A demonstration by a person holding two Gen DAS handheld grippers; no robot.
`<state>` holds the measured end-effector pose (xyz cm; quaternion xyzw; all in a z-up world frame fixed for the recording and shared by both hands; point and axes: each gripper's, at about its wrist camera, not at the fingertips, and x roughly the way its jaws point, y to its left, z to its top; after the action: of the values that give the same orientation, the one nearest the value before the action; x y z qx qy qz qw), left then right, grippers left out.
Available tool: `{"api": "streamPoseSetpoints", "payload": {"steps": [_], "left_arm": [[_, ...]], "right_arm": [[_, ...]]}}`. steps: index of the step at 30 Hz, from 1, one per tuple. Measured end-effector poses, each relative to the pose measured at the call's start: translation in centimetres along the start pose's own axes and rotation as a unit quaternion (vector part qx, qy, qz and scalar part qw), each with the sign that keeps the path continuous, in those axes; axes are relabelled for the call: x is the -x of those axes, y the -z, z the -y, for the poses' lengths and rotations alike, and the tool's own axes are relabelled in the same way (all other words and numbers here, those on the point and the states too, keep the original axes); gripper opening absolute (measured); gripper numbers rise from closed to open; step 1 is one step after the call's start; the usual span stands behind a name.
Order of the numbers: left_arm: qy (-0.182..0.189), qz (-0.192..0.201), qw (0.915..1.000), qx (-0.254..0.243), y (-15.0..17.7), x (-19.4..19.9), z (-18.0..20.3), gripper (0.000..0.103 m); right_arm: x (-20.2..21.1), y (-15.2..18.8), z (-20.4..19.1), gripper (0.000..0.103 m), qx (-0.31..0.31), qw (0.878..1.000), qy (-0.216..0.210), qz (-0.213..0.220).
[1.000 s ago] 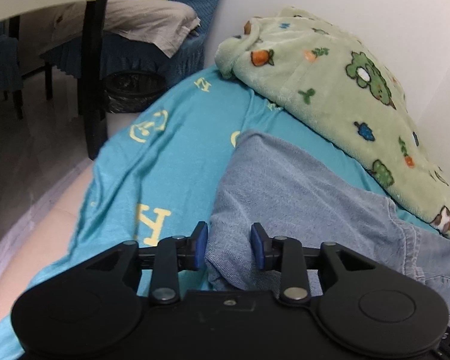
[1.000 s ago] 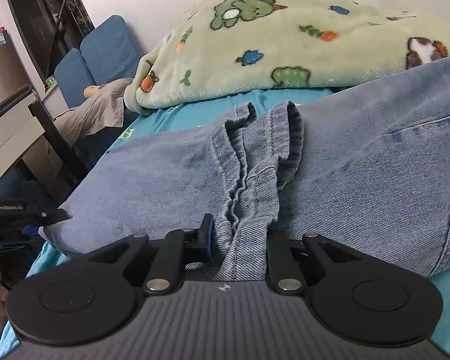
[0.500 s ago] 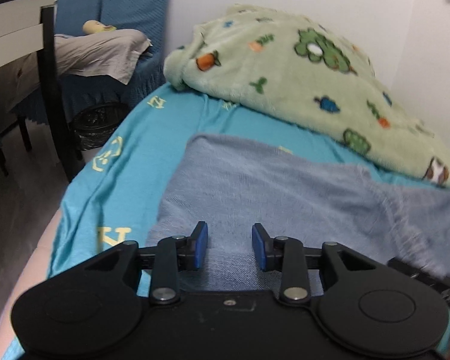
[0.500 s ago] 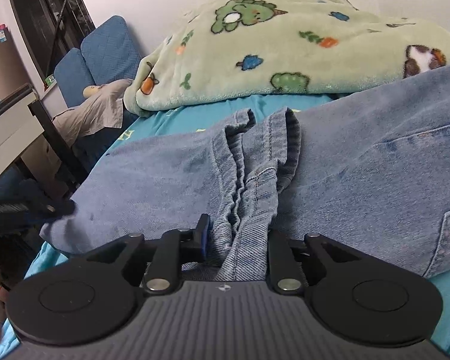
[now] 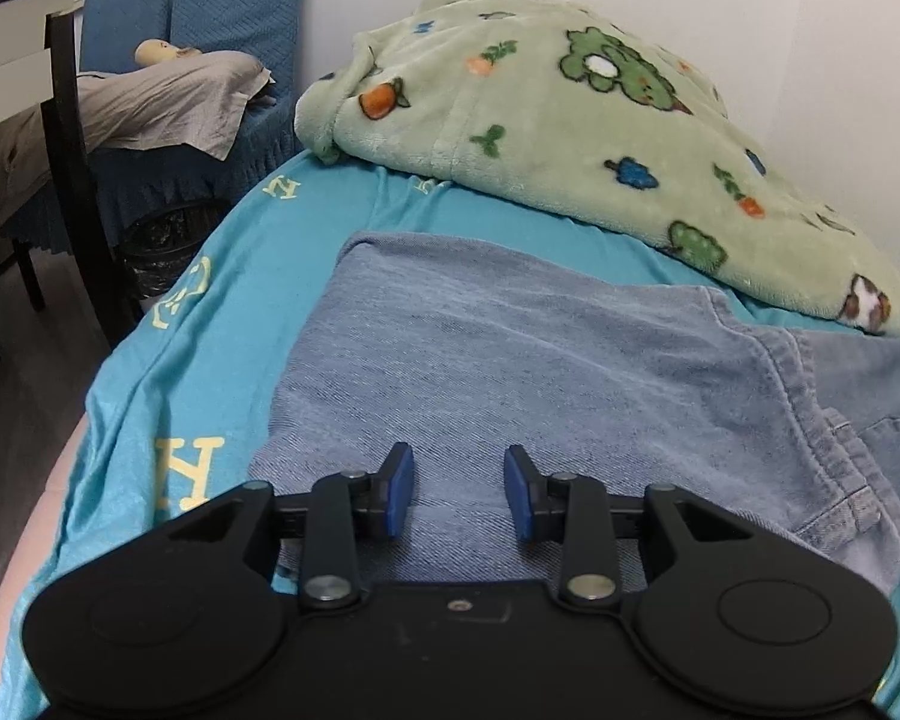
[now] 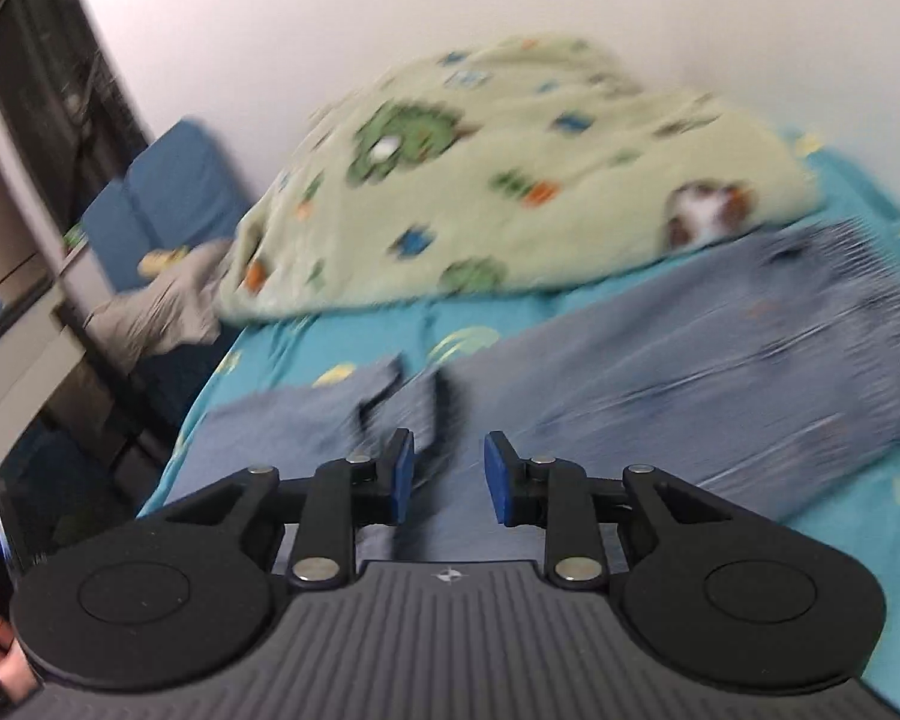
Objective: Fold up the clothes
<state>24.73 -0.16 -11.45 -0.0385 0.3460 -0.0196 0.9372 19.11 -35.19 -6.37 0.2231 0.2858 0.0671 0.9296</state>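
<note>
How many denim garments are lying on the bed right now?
1: one pair of blue jeans spread across the teal sheet, in front of the green fleece blanket. Others could lie hidden beneath the blanket.

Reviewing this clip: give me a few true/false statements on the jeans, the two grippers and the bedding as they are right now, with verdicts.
1. The jeans lie on a turquoise bedsheet. True.
2. The left gripper is clamped on the denim. False: its jaws stand apart, with nothing between them.
3. The right gripper is open. True.
4. The green blanket covers the jeans completely. False: it lies behind them, near the wall.
5. The right wrist view is sharp. False: it is motion-blurred.
</note>
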Motion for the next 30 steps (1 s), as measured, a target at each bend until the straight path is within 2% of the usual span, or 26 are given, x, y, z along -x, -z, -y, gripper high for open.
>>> {"api": "streamPoseSetpoints", "payload": {"steps": [2, 4, 11, 13, 15, 17, 21, 27, 28, 30], "left_arm": [[0.001, 0.003, 1.0000, -0.004, 0.2, 0.1, 0.3, 0.030], [0.002, 0.006, 0.9999, -0.010, 0.3, 0.2, 0.6, 0.030], [0.037, 0.027, 0.9985, -0.030, 0.2, 0.5, 2.7, 0.032], [0.046, 0.031, 0.9975, -0.043, 0.4, 0.5, 3.6, 0.032], [0.047, 0.027, 0.9969, -0.057, 0.8, 0.0, 4.4, 0.032], [0.047, 0.025, 0.9964, -0.065, 1.1, -0.3, 5.0, 0.033], [0.044, 0.025, 0.9964, -0.068, 1.1, -0.8, 5.2, 0.034], [0.039, 0.027, 0.9964, -0.070, 1.2, -1.2, 5.5, 0.036], [0.039, 0.027, 0.9965, -0.069, 1.2, -1.2, 5.5, 0.036], [0.040, 0.027, 0.9965, -0.069, 1.2, -1.3, 5.5, 0.036]], "right_arm": [[0.4, 0.0, 2.3, 0.031, -0.027, 0.999, 0.021, 0.013], [0.9, 0.0, 4.6, 0.040, -0.055, 0.997, 0.041, 0.025], [2.4, -0.1, 12.5, 0.042, -0.150, 0.980, 0.113, 0.069], [2.7, 0.0, 14.6, 0.054, -0.177, 0.973, 0.129, 0.079], [1.8, 0.5, 16.0, 0.062, -0.204, 0.968, 0.122, 0.076], [1.0, 0.9, 17.1, 0.064, -0.232, 0.963, 0.119, 0.068], [-0.5, 1.7, 19.1, 0.075, -0.292, 0.948, 0.116, 0.054], [-1.1, 1.9, 20.6, 0.076, -0.345, 0.930, 0.054, 0.116], [-1.0, 1.7, 20.4, 0.077, -0.344, 0.929, 0.046, 0.127], [-1.1, 1.3, 20.2, 0.077, -0.324, 0.936, 0.046, 0.132]]}}
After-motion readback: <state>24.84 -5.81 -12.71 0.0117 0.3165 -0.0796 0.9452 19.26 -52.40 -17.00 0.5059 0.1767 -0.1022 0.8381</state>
